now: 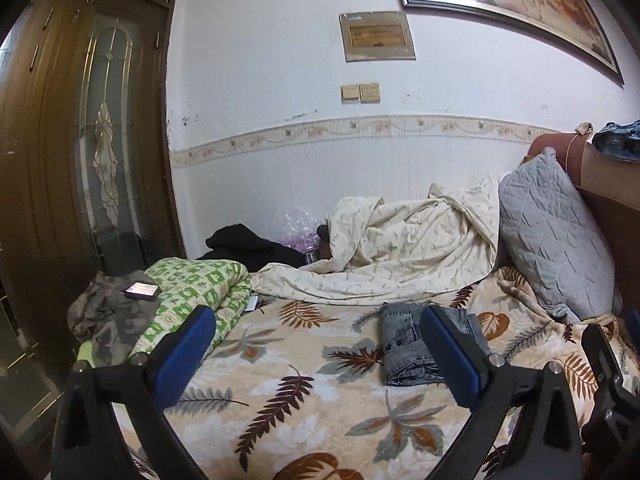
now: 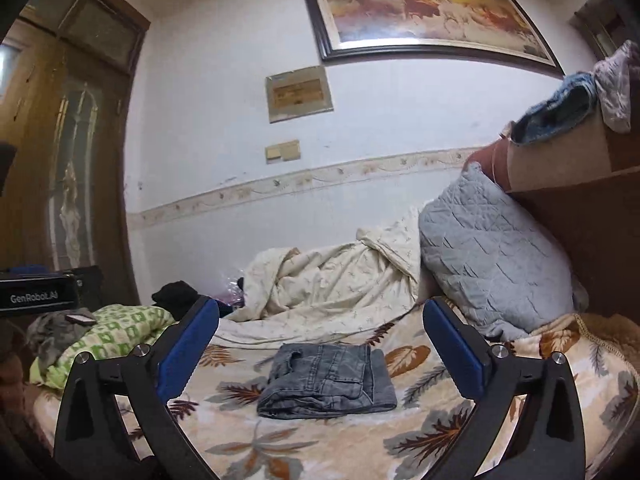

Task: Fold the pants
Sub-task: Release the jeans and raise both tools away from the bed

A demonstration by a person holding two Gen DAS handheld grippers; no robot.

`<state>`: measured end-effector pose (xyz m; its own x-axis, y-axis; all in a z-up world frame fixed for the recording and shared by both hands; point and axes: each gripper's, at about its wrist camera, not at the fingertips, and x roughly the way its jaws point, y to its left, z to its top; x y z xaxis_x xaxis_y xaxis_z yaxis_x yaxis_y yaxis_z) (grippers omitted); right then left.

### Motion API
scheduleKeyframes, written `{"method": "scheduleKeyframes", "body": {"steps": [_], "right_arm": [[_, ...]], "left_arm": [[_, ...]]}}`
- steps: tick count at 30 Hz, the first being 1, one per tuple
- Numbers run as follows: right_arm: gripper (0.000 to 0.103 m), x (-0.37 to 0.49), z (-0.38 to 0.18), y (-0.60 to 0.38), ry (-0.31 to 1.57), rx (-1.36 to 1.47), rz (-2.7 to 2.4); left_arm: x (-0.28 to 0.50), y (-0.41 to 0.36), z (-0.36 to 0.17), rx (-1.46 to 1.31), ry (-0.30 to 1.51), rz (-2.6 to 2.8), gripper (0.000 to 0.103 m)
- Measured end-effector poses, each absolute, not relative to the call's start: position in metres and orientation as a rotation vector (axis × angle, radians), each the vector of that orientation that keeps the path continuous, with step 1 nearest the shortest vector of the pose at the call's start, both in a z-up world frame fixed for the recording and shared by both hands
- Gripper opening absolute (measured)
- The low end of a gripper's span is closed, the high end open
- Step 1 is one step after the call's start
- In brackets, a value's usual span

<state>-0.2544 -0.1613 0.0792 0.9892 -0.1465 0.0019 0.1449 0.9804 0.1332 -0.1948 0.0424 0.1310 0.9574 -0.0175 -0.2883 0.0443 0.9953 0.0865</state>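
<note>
- Grey denim pants [image 2: 328, 380]: folded into a compact, roughly rectangular bundle with rolled edges, lying on the leaf-print plush blanket [image 2: 400, 452], at 12 o'clock from the right gripper [image 2: 320, 348].
- Right gripper: blue padded jaws spread wide, nothing between them, clear of the pants.
- Left gripper [image 1: 316, 352]: jaws likewise wide and empty; pants [image 1: 404, 356] at about 1 o'clock.
- Quilted grey pillow [image 2: 492, 256]: leans on the brown headboard [image 2: 592, 232].
- Crumpled cream duvet [image 1: 400, 248]: possibly cotton, at 12 o'clock.
</note>
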Motion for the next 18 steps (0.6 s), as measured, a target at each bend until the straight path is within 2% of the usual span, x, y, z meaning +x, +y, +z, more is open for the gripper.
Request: {"method": "scheduleKeyframes", "body": {"steps": [10, 18], "right_arm": [[0.103, -0.281, 0.111, -0.155, -0.071, 0.181, -0.102], [0.103, -0.274, 0.104, -0.138, -0.033, 0.133, -0.104]], "left_arm": [[-0.222, 0.056, 0.147, 0.088, 0.246, -0.009, 0.103], [-0.212, 0.065, 0.138, 0.072, 0.279, 0.01, 0.103]]}}
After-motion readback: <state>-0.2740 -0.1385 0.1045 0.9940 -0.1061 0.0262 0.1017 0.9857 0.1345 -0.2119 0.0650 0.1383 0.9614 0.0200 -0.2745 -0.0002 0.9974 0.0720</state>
